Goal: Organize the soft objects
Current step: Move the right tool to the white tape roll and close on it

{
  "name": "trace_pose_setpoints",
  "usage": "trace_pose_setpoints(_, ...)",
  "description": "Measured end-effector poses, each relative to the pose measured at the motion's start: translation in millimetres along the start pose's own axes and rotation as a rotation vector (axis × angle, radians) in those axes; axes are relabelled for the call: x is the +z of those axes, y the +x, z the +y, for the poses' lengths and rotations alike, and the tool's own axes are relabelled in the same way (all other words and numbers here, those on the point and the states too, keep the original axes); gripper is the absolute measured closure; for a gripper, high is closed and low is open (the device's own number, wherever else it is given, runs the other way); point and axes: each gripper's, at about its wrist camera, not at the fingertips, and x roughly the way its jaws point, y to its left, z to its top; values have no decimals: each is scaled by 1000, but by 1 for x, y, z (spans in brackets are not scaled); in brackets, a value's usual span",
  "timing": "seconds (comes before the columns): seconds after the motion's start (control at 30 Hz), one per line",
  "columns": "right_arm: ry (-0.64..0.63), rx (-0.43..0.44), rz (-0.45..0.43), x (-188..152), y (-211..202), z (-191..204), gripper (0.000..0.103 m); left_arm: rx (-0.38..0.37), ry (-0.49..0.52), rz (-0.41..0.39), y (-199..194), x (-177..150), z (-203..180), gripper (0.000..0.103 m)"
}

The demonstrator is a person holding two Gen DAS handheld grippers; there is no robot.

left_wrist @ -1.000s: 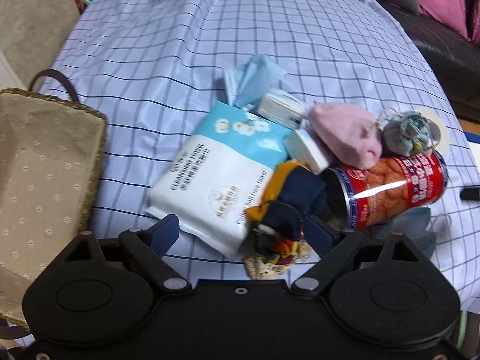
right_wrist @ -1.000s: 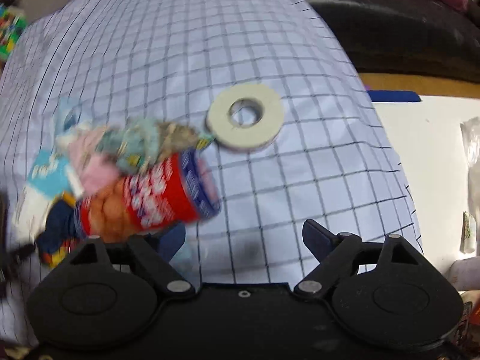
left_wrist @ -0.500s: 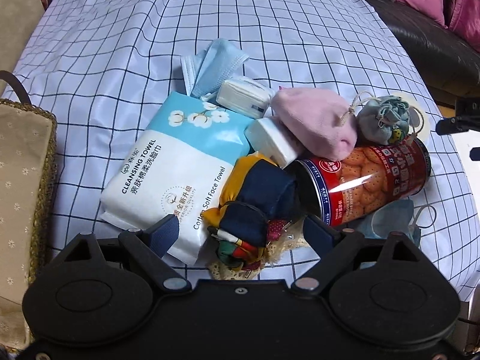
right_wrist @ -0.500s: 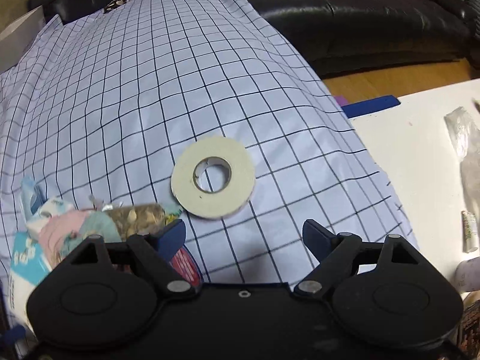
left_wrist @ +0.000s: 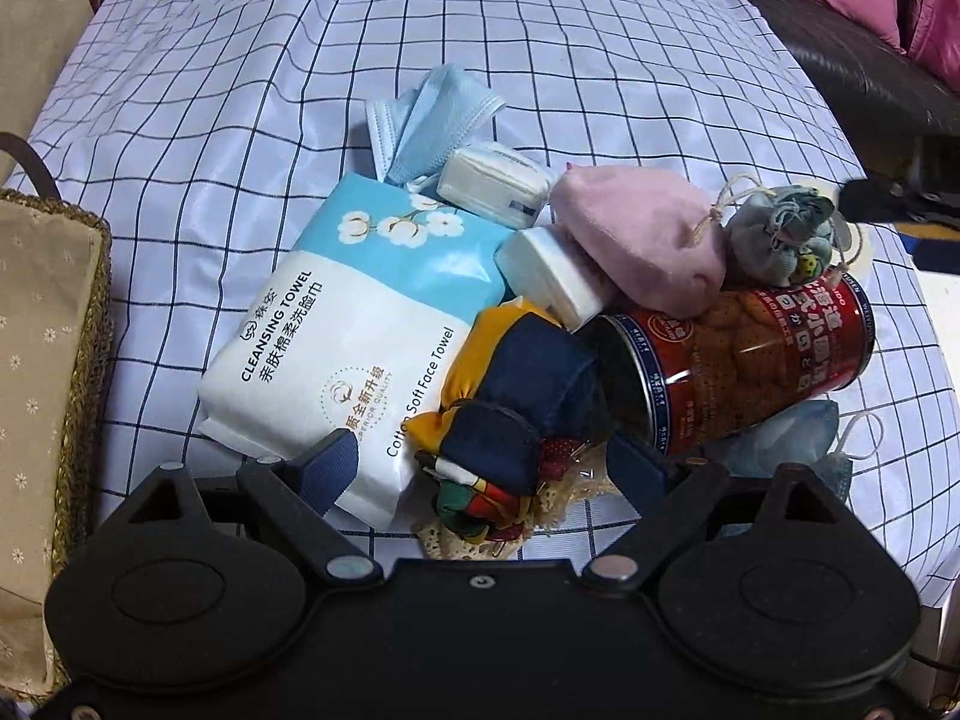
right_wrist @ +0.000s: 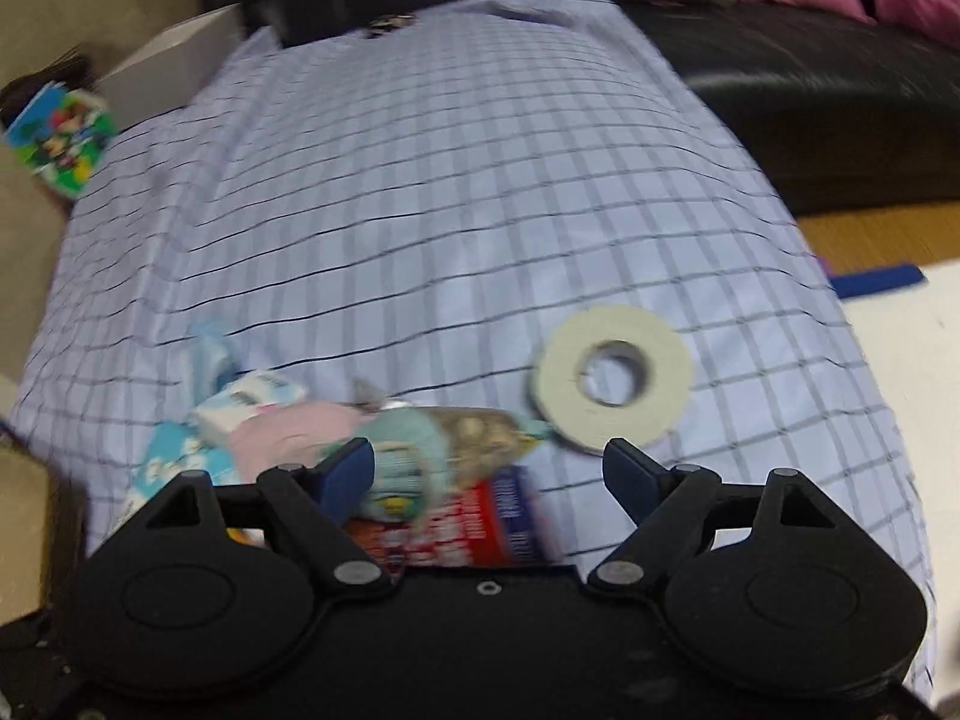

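Left tongs apart, empty, now lower and nearer over multicoloured patchwork cloth bundle. Beyond: white-and-blue soft face towel pack, red biscuit tin, pink drawstring pouch. Woven lined basket left. Right tongs apart, empty, swung back over pile. Pickup looks imminent; nothing sorted yet.

**Pile crowds the near edge, far cloth lies bare**

The far checked tabletop is bare. The towel pack, red can and pink pouch touch in one heap. The basket walls the left; the tape ring lies apart.
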Motion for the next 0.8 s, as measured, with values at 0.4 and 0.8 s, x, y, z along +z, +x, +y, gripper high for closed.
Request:
trace_pose_setpoints(0.4,93,-155,-55,30,13,-18,20,-5,-30,-9,-6,1,11,16)
trace_pose_setpoints(0.8,154,-219,56,41,95,-55,6,-8,-44,-7,-4,2,16,16)
